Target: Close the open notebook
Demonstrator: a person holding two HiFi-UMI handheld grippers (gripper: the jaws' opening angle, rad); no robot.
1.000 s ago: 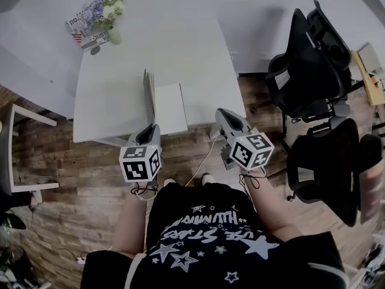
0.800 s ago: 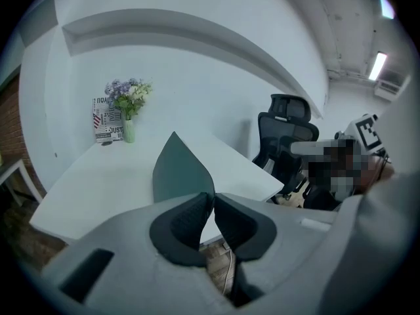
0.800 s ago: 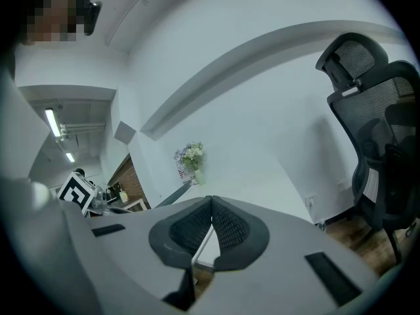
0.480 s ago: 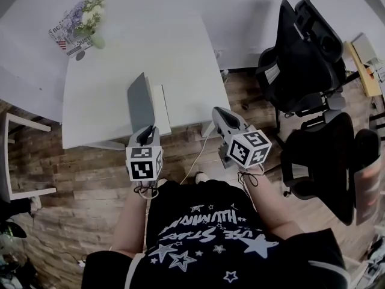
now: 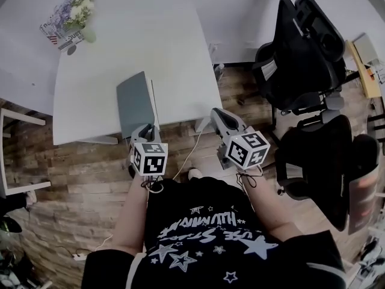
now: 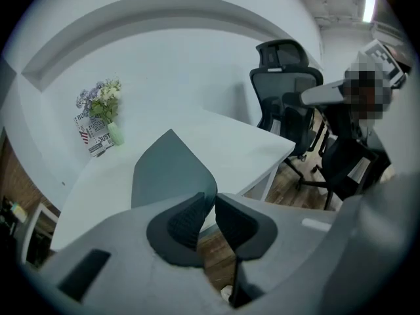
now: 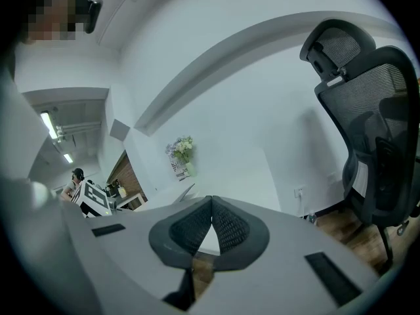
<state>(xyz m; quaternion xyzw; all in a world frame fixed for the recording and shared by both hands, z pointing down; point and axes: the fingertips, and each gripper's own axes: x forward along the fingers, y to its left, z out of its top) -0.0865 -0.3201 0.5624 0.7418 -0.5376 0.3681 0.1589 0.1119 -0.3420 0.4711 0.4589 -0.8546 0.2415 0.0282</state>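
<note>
The notebook (image 5: 136, 105) lies on the white table (image 5: 180, 53) near its front edge. Its grey cover is down over the pages, and a thin white page edge shows along its right side. In the left gripper view the grey notebook (image 6: 172, 168) sits just beyond the jaws. My left gripper (image 5: 142, 129) hangs at the table's front edge below the notebook, shut with nothing in it; its own view shows the left gripper (image 6: 215, 201) with pads almost touching. My right gripper (image 5: 215, 114) is off the table's front right corner, also shut and empty, as the right gripper (image 7: 211, 201) shows in its own view.
A vase of flowers (image 5: 78, 14) stands beside a printed box at the table's far left corner. Black office chairs (image 5: 301, 59) crowd the right side. A cable (image 5: 189, 154) trails over the wooden floor under the table's front edge. A white frame (image 5: 15, 155) stands at the left.
The notebook's cover stood upright, then tipped down over the white page and now lies flat. Both grippers have drawn back from the table and lower, the left one more so.
</note>
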